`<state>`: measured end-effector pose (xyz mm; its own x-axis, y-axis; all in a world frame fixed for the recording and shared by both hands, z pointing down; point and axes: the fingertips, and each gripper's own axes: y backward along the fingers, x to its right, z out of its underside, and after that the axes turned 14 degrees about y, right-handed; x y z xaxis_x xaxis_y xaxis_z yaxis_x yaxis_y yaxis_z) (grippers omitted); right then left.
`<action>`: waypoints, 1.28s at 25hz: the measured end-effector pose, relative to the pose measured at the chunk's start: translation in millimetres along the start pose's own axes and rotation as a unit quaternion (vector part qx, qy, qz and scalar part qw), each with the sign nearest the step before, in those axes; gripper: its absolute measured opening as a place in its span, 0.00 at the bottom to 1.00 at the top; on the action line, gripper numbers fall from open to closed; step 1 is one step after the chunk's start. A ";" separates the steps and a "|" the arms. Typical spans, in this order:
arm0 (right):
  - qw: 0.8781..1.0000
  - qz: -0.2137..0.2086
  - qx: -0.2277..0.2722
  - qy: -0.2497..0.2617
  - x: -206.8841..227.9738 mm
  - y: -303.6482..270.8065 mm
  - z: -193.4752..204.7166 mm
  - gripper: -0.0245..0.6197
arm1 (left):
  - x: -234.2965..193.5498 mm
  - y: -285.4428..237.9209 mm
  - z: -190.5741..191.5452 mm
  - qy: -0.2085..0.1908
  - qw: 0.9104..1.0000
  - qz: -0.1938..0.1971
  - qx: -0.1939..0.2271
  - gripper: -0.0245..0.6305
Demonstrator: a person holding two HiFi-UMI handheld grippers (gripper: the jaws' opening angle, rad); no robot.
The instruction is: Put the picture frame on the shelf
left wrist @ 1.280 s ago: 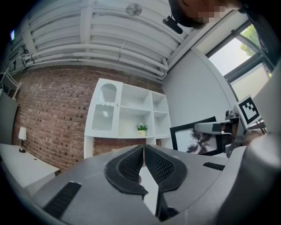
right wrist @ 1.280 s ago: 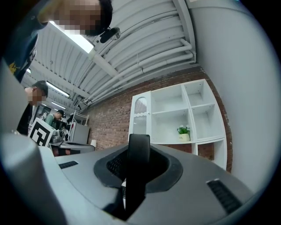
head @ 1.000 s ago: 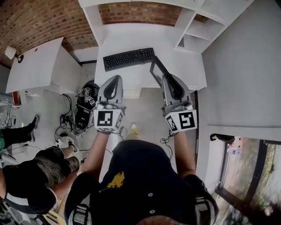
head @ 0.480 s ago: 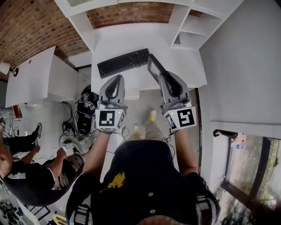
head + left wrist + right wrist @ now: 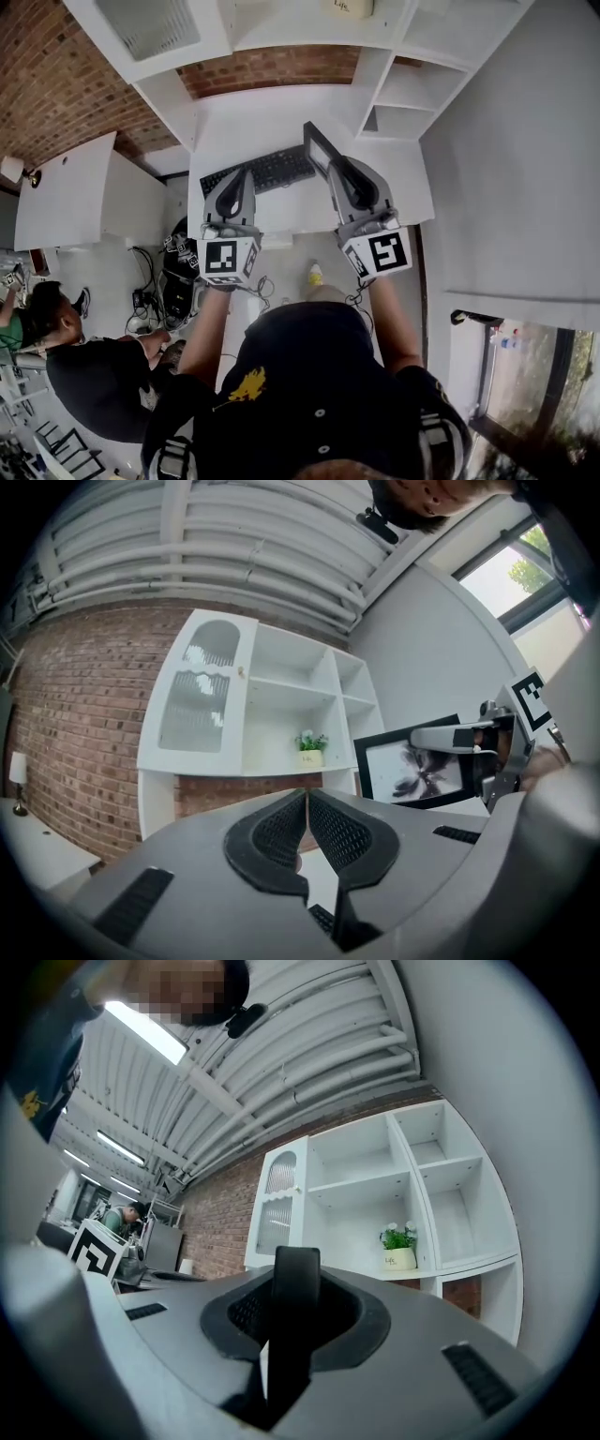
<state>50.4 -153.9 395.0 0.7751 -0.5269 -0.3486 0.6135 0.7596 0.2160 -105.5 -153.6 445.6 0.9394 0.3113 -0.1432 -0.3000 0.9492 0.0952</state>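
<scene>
Head view first: the right gripper [image 5: 339, 173] holds the picture frame [image 5: 316, 150] in the air above the white desk [image 5: 281, 112]. It is over the right end of the keyboard [image 5: 262, 171] and short of the desk's back edge. The frame sticks out past the jaws, forward and a little left, toward the white shelf unit [image 5: 405, 92] that stands along that back edge. The left gripper [image 5: 238, 183] hovers alongside over the keyboard's left end, apart from the frame.

Left gripper view: its jaws are pressed together with nothing between them. The frame shows off to their right, its face toward this camera, with the right gripper clamped on its right side. A small potted plant [image 5: 311, 745] stands on a middle shelf beyond.

Right gripper view: the jaws are closed on the frame edge-on. Its dark edge runs straight up between the pads, along the jaws' own line. The open compartments lie ahead and above, and the plant's shelf is nearest that line. I judge the coming move to be the right hand's alone: lift, carry forward to a bare shelf, then turn the frame so it stands.
</scene>
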 end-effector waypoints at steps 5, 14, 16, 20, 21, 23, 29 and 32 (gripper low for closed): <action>1.000 -0.001 0.005 -0.002 34.7 -23.7 13.4 0.14 | -2.4 -47.1 -4.6 -0.024 1.000 -0.009 -0.004 0.08; 1.000 -0.014 0.003 -0.019 86.1 -50.9 41.5 0.14 | -8.6 -99.4 -11.3 -0.054 0.998 -0.022 -0.014 0.08; 0.999 -0.019 0.001 -0.031 94.9 -52.7 46.6 0.14 | -18.5 -104.3 -19.8 -0.051 0.998 -0.037 -0.007 0.08; 0.999 -0.021 -0.004 -0.047 105.9 -71.0 56.0 0.14 | -31.5 -115.3 -29.2 -0.048 0.998 -0.051 0.001 0.08; 0.999 -0.022 -0.005 -0.047 104.4 -76.7 56.5 0.14 | -34.2 -115.8 -28.1 -0.046 0.998 -0.051 -0.001 0.08; 0.999 -0.027 -0.006 -0.040 99.5 -88.5 54.2 0.14 | -41.2 -116.4 -24.5 -0.037 0.998 -0.053 -0.006 0.08; 0.999 -0.027 -0.001 -0.033 92.1 -117.8 33.8 0.14 | -47.6 -128.5 -37.5 -0.053 0.998 -0.012 0.024 0.08; 0.999 -0.032 0.004 -0.032 91.7 -126.0 22.9 0.14 | -54.2 -135.2 -41.2 -0.047 0.999 0.003 0.022 0.08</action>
<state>47.6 -306.6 356.7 0.7424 -0.5979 -0.3022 0.6629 0.7208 0.2024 -122.7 -296.8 399.9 0.9496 0.3095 -0.0503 -0.3002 0.9437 0.1389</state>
